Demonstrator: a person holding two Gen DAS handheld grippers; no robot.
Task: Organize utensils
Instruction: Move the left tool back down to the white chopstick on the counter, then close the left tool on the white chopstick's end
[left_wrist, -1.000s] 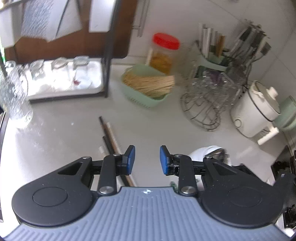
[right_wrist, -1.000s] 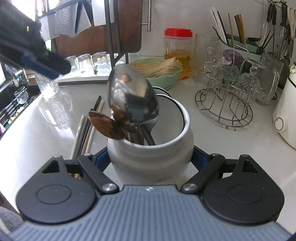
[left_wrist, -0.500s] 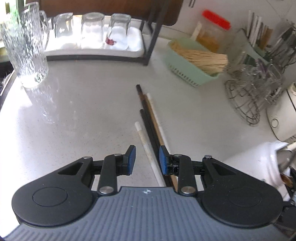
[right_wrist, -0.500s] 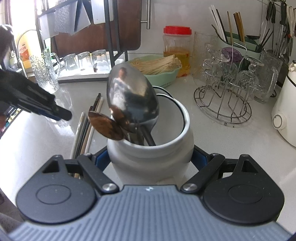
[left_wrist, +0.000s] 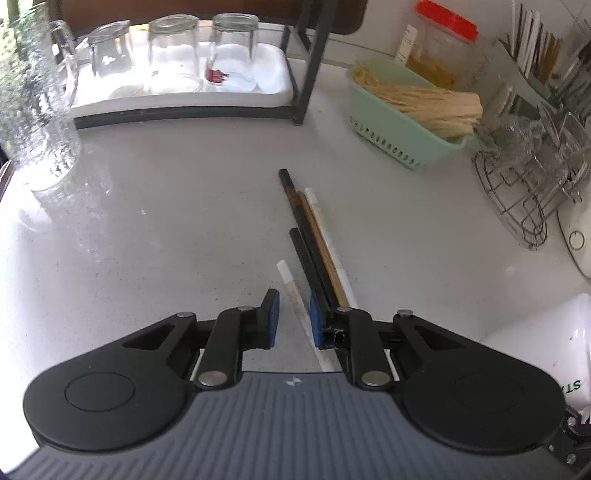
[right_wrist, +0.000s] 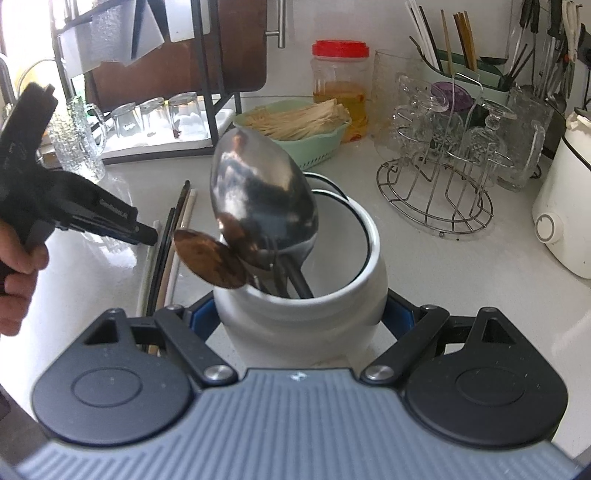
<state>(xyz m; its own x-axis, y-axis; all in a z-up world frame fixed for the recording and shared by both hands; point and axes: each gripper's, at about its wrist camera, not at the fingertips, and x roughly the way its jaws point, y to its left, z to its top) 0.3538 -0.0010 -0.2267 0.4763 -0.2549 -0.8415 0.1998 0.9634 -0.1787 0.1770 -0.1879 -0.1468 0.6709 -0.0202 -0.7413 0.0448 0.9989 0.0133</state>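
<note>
Several chopsticks (left_wrist: 314, 236), black, brown and white, lie side by side on the pale counter. My left gripper (left_wrist: 293, 319) is low over their near ends. Its jaws have just been closing, and one white chopstick (left_wrist: 291, 288) lies between the blue pads with a gap on each side. In the right wrist view the left gripper (right_wrist: 146, 236) points down at the chopsticks (right_wrist: 170, 251). My right gripper (right_wrist: 299, 317) is shut on a white ceramic jar (right_wrist: 303, 317), which holds a large steel spoon (right_wrist: 258, 199) and a copper-coloured spoon (right_wrist: 208, 262).
A green basket of bamboo sticks (left_wrist: 406, 122) stands behind the chopsticks. A white tray (left_wrist: 177, 99) with upturned glasses sits under a black rack at the back left, next to a glass pitcher (left_wrist: 33, 110). A wire glass stand (right_wrist: 436, 184) and a white cooker (right_wrist: 561, 206) stand at the right.
The left gripper has come down close over the chopsticks, and its jaws have narrowed around the white one. The right gripper and the jar have kept still.
</note>
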